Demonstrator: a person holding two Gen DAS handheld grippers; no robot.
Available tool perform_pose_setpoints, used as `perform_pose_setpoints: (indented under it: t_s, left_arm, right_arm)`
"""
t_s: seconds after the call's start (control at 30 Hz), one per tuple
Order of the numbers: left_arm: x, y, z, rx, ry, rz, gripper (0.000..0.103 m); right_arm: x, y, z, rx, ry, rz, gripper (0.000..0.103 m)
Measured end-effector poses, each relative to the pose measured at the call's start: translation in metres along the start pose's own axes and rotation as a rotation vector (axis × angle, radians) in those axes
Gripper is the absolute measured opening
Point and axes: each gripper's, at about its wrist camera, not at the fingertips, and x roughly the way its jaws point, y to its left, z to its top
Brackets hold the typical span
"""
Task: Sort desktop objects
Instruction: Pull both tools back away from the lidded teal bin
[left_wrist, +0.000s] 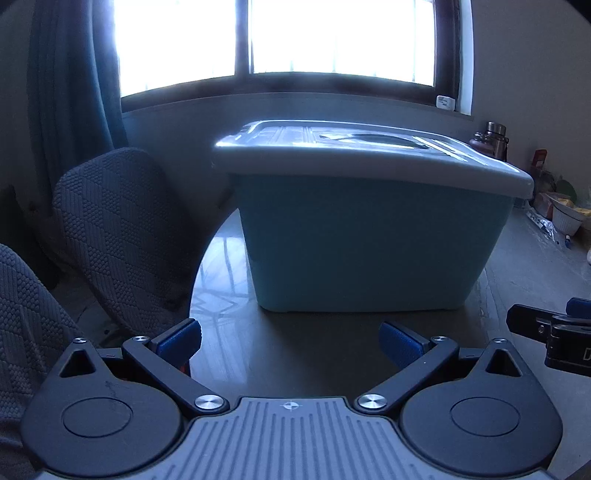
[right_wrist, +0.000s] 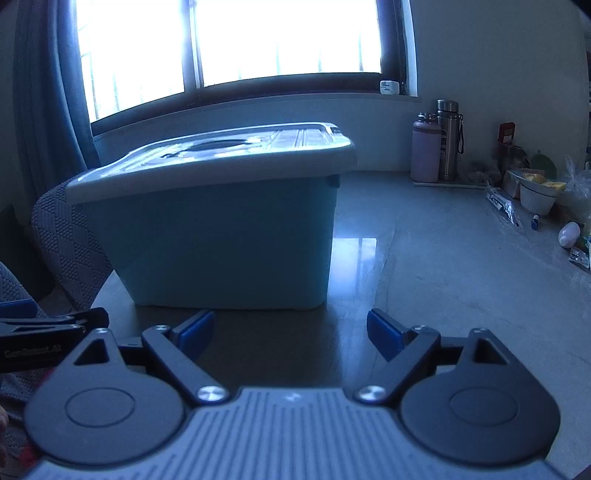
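Note:
A light blue storage bin (left_wrist: 362, 243) with a closed grey lid (left_wrist: 369, 155) stands on the table just beyond my left gripper (left_wrist: 290, 341), which is open and empty. The bin also shows in the right wrist view (right_wrist: 221, 236), ahead and to the left of my right gripper (right_wrist: 290, 332), also open and empty. Small desktop items lie at the far right: a white bowl (right_wrist: 537, 197), a marker (right_wrist: 535, 221) and a small white bottle (right_wrist: 569, 234). Part of the right gripper shows at the right edge of the left wrist view (left_wrist: 554, 332).
Two flasks (right_wrist: 439, 144) stand by the wall under the window. Packets and bags (right_wrist: 517, 173) crowd the table's right end. Upholstered grey chairs (left_wrist: 118, 229) stand left of the rounded table edge. The glossy table top (right_wrist: 424, 266) stretches to the right of the bin.

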Motion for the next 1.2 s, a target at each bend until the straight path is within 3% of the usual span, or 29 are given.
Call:
perform_pose_setpoints:
  t_s: [0.47, 1.2]
  left_arm:
    - [0.011, 0.000, -0.020, -0.009, 0.009, -0.017, 0.103]
    - [0.015, 0.002, -0.024, -0.022, 0.013, -0.029, 0.103]
  right_arm:
    - [0.002, 0.008, -0.031, 0.002, -0.006, -0.003, 0.090]
    - [0.000, 0.016, -0.036, -0.018, 0.000, 0.021, 0.090]
